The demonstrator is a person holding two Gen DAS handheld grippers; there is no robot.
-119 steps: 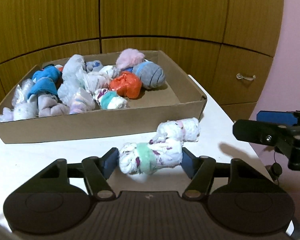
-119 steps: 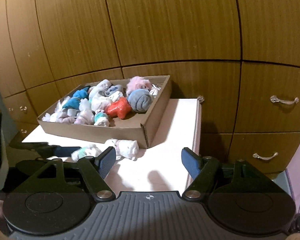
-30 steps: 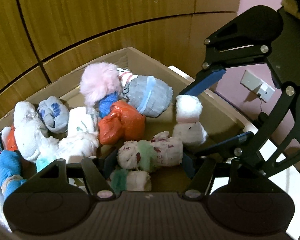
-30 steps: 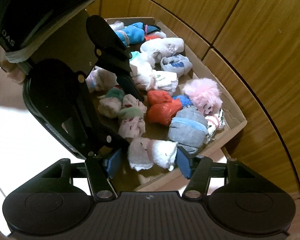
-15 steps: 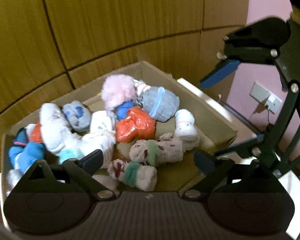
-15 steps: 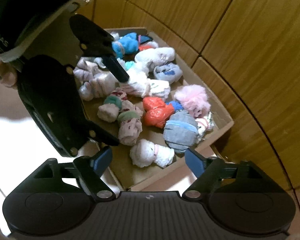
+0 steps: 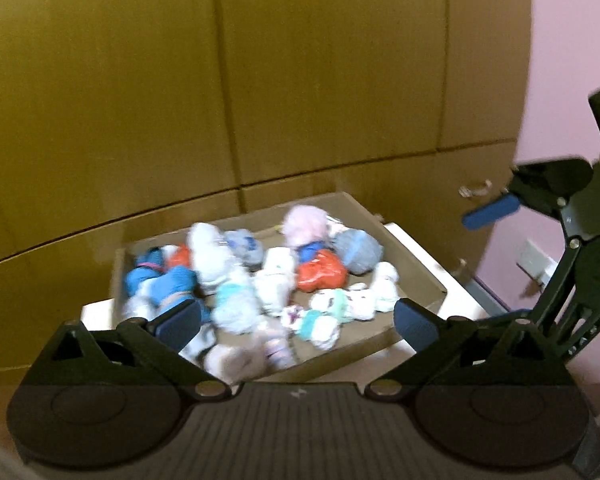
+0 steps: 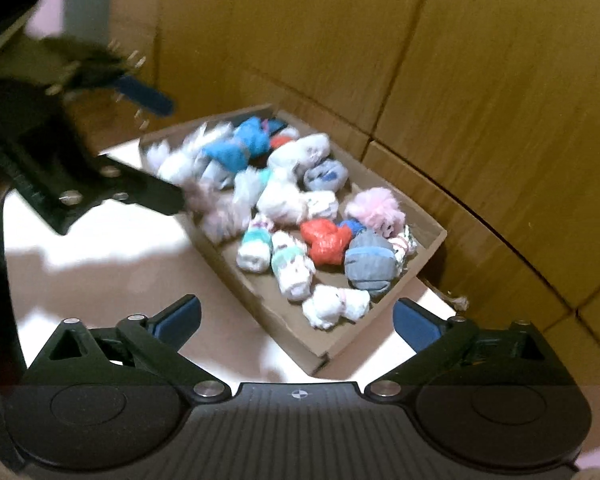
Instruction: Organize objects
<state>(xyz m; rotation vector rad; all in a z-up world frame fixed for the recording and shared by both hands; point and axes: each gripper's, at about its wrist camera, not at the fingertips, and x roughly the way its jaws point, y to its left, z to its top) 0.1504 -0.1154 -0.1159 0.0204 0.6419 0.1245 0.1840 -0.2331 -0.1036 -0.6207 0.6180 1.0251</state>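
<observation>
Your left gripper (image 7: 296, 322) and your right gripper (image 8: 296, 318) both stand with their jaws wide apart, having just been opening, and nothing is between the pads of either one.

From the left wrist view you look over the near long wall of the cardboard box (image 7: 340, 356) toward the wooden cabinet (image 7: 300, 80) behind it. This view alone shows the pink wall (image 7: 568, 60) at the right, with a wall socket (image 7: 538, 256) low on it, and a metal drawer handle (image 7: 476, 189) on the cabinet. The picture is smeared, so the sock bundles are hard to tell apart here.

The right wrist view is sharper on the box's right half and shows the white table (image 8: 112, 280) beside the box, which the left view mostly hides. Here you can pick out the white sock roll with a pink band (image 8: 336, 306) lying in the near corner of the box, just beyond and between your right gripper's open pads but well clear of them. Next to it lies the white-and-mint patterned sock roll (image 8: 294, 266), also inside the box, touching the orange bundle (image 8: 324, 242). The grey-blue sock ball (image 8: 370, 266) sits against the right end wall, with the fluffy pink sock (image 8: 374, 206) behind it.

In the left view the patterned roll lies beyond the open pads, lower than them and untouched.
</observation>
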